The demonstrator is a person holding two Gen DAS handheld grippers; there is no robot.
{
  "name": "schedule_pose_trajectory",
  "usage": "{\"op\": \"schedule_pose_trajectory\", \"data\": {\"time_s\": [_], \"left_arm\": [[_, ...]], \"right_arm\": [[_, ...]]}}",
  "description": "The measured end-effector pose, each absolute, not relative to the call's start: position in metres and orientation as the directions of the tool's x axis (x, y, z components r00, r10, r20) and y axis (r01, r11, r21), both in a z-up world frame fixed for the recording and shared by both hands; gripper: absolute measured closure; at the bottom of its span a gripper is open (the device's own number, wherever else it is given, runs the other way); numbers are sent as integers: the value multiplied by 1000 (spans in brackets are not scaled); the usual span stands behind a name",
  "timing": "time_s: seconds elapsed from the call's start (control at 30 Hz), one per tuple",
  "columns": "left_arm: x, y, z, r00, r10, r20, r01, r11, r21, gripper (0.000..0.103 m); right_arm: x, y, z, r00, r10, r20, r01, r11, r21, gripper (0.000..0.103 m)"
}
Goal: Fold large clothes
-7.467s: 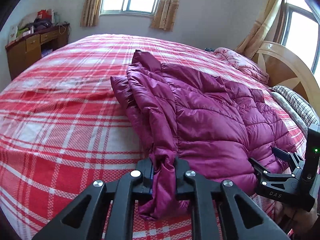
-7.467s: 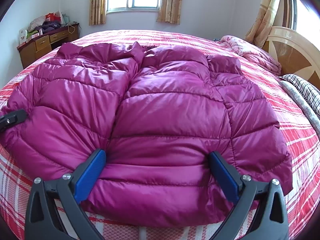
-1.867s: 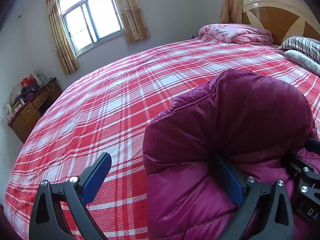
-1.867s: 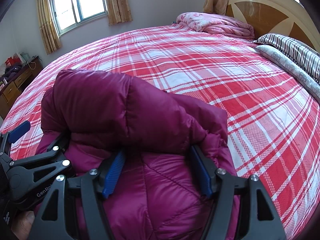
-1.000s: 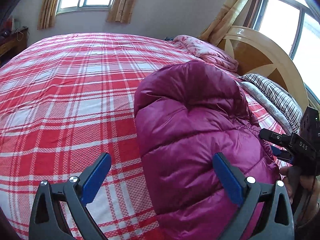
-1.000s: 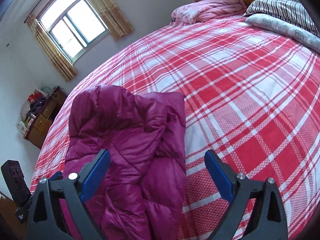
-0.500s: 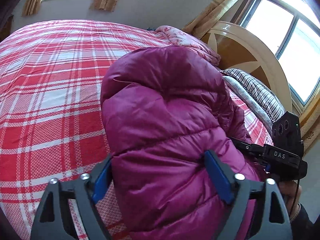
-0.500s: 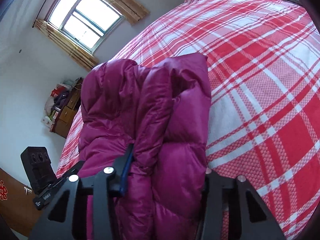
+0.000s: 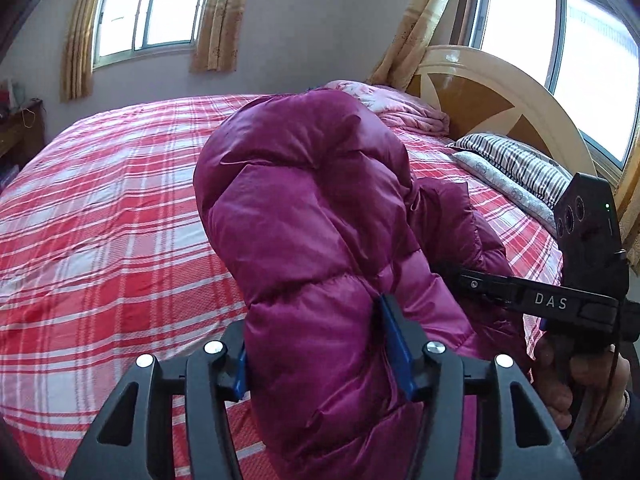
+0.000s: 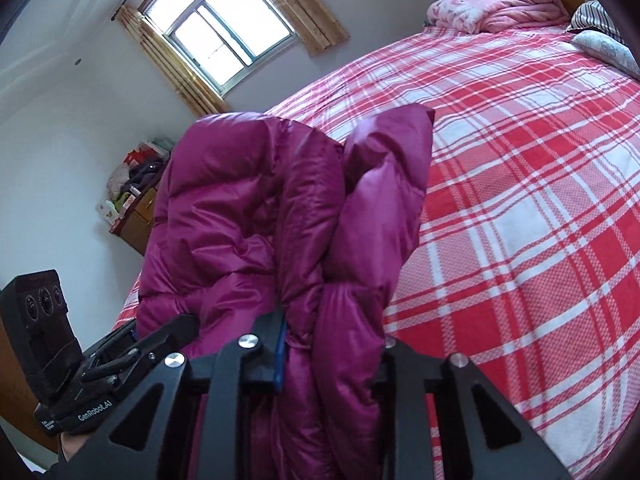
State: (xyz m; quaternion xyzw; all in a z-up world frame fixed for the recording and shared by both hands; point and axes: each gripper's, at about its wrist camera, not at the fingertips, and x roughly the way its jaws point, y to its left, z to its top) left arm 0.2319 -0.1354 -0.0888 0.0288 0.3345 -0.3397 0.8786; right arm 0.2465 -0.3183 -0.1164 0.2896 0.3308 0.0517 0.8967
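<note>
Both tongs, wide open a second ago, are now closed onto the magenta puffer jacket point(image 9: 316, 216), and the bundle is seen raised off the plaid bed point(image 9: 100, 240); half a second ago the closing was only part done. Judged from this, the folding itself looks finished and the folded jacket is being picked up as one stack, probably for placing elsewhere.

Left tongs point(image 9: 322, 354): closed to a medium gap, a thick quilted section squeezed between the blue pads point(image 9: 394, 344). Right tongs point(image 10: 332, 350): closed to a narrower gap on a bunched edge of the same jacket; only the left blue pad point(image 10: 281, 354) is visible, the other is hidden by fabric.

The jacket is held just above the near part of the bed, well apart from the headboard point(image 9: 492, 96) and the striped pillow point(image 9: 516, 162). Its top bulges upward, one flap point(image 10: 394, 160) standing loose on the headboard side of the bundle. Slipping of the slick fabric is judged the main risk.
</note>
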Motion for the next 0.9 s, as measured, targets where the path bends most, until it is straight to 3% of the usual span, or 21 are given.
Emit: {"op": "schedule_pose_trajectory", "data": {"time_s": [0.4, 0.9], "left_arm": [[222, -20, -80, 674, -435, -598, 466, 878, -113, 47], [222, 72, -81, 747, -304, -591, 301, 947, -107, 47]], "right_arm": [[295, -209, -111, 702, 455, -548, -89, 820, 566, 77], [365, -116, -113, 591, 562, -578, -244, 808, 536, 77]]}}
